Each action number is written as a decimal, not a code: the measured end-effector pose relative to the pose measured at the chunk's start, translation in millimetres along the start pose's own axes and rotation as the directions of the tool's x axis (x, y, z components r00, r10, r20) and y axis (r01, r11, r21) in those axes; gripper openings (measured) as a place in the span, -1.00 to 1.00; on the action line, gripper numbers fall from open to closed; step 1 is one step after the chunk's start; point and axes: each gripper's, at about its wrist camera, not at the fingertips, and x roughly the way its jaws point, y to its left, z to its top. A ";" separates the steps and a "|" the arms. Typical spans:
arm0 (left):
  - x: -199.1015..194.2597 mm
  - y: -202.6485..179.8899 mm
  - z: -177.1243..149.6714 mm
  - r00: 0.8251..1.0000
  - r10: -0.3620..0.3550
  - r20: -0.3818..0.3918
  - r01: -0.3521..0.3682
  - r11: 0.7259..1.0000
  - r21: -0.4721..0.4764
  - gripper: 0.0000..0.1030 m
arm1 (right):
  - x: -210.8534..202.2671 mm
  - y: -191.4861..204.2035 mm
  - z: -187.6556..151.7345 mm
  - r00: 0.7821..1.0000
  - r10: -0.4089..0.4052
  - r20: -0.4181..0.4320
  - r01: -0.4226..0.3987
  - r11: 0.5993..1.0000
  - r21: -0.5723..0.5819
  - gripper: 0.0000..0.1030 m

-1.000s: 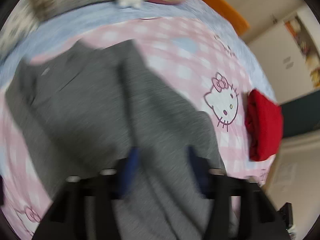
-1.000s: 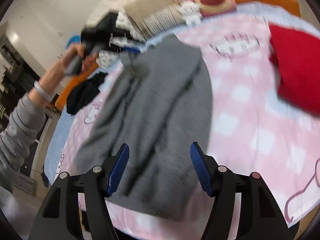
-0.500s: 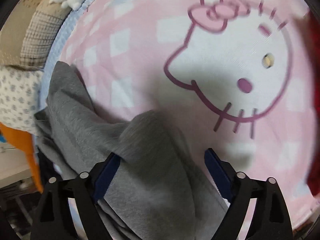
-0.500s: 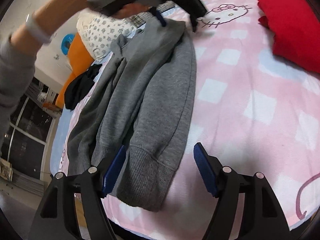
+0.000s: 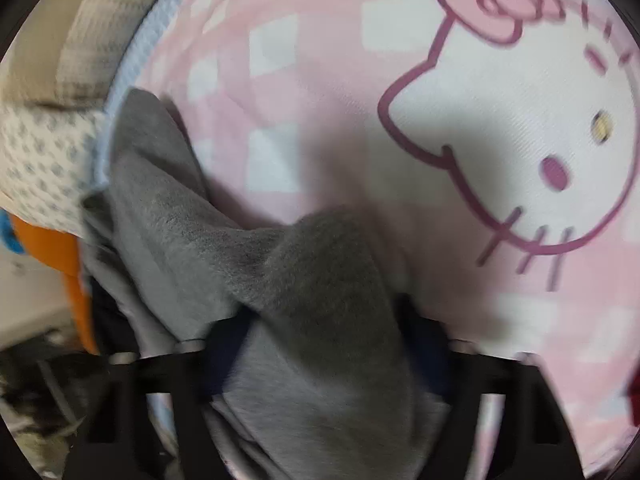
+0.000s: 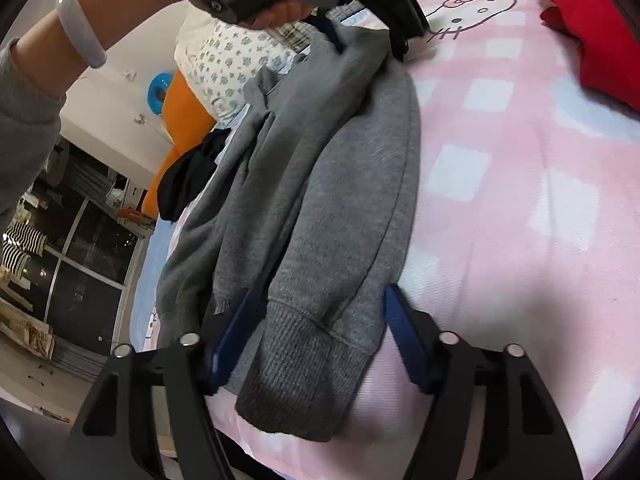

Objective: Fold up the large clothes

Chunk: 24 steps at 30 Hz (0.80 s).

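Both claws closing around the grey sweater (image 6: 320,184) – only the right view shows its ribbed hem.

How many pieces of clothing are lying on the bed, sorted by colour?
Grey: 1, the sweater
Red: 1, the folded garment
Black: 1, the garment at the bed's edge
Total: 3

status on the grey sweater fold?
Done: the grey sweater is folded into a long strip on the pink blanket, beside a folded red garment. In hand: left gripper and right gripper have just been closing at opposite ends, fabric between their fingers. Left: the crosswise fold.
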 end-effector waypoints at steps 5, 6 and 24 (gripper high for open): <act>0.4 11.0 -6.5 0.999 -0.030 0.030 0.031 0.999 -0.008 -0.24 | 0.3 0.9 -1.4 1.000 -0.003 0.015 0.004 1.000 -0.013 -0.64; 1.4 15.5 -8.7 0.997 -0.067 0.043 0.067 0.998 -0.009 -0.31 | 0.2 0.1 -2.6 1.000 -0.005 0.019 0.005 1.000 -0.011 -0.66; 42.4 249.3 -147.9 0.147 -0.852 0.503 0.964 0.237 0.119 -0.54 | 3.3 166.9 -5.6 0.959 -0.258 0.117 0.281 0.815 -0.506 -0.71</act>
